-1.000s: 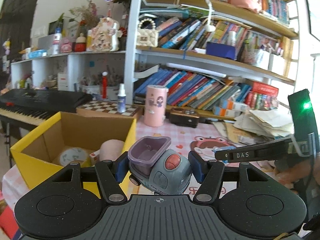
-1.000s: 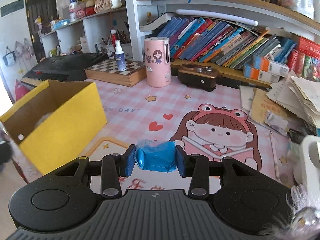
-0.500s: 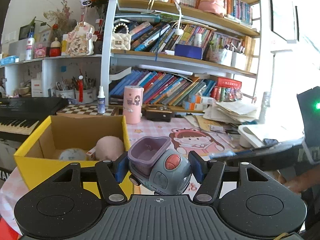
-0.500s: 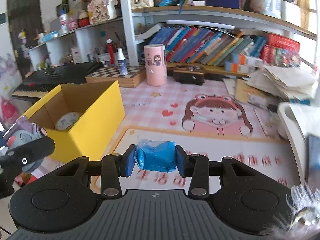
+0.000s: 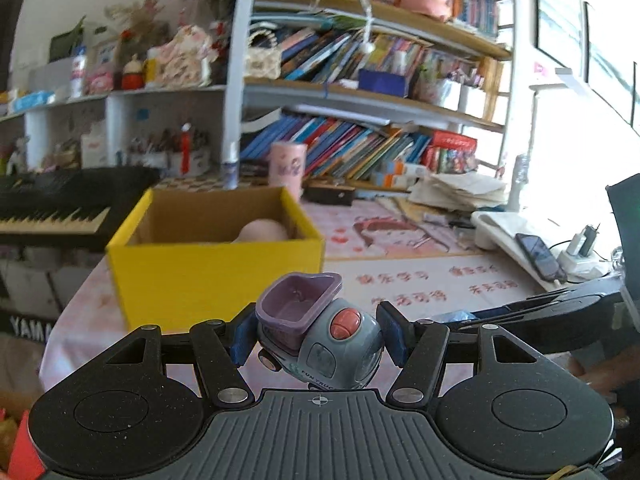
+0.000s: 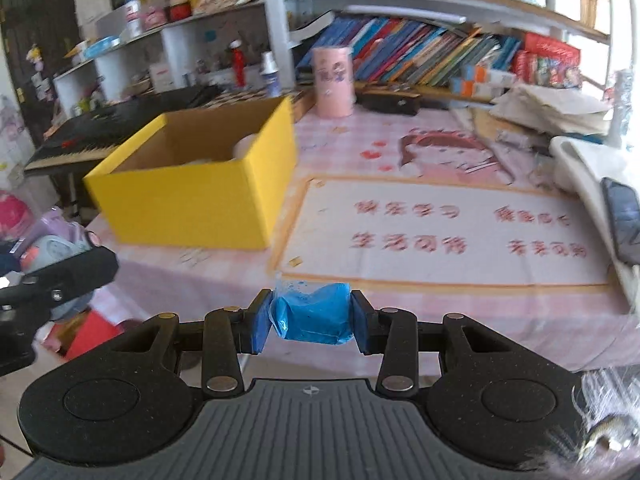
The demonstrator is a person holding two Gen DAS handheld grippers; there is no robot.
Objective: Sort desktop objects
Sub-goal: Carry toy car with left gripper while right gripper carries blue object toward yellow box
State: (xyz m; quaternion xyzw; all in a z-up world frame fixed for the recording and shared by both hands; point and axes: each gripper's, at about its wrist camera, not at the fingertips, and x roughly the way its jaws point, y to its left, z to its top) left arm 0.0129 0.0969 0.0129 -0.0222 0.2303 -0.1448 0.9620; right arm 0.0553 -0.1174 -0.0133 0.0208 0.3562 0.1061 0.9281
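Note:
My left gripper (image 5: 316,338) is shut on a grey toy truck (image 5: 320,336) with a purple bucket and a red button. It hangs in front of the near wall of the yellow cardboard box (image 5: 216,272), off the table's front edge. In the right wrist view my right gripper (image 6: 310,318) is shut on a blue plastic-wrapped packet (image 6: 312,314), held above the near table edge to the right of the yellow box (image 6: 192,196). The left gripper with the truck (image 6: 52,248) shows at the left edge there. A pink round object (image 5: 262,230) lies inside the box.
A pink printed mat (image 6: 440,224) covers the table. At the back stand a pink cylinder (image 6: 334,80), a chessboard and full bookshelves (image 5: 380,148). A keyboard (image 5: 52,216) is to the left. A white tray (image 6: 584,168) with a phone (image 6: 624,216) and paper piles sit at the right.
Both grippers have drawn back from the table toward its near edge with their objects still held. The yellow box now looks farther away and its front wall faces the cameras.

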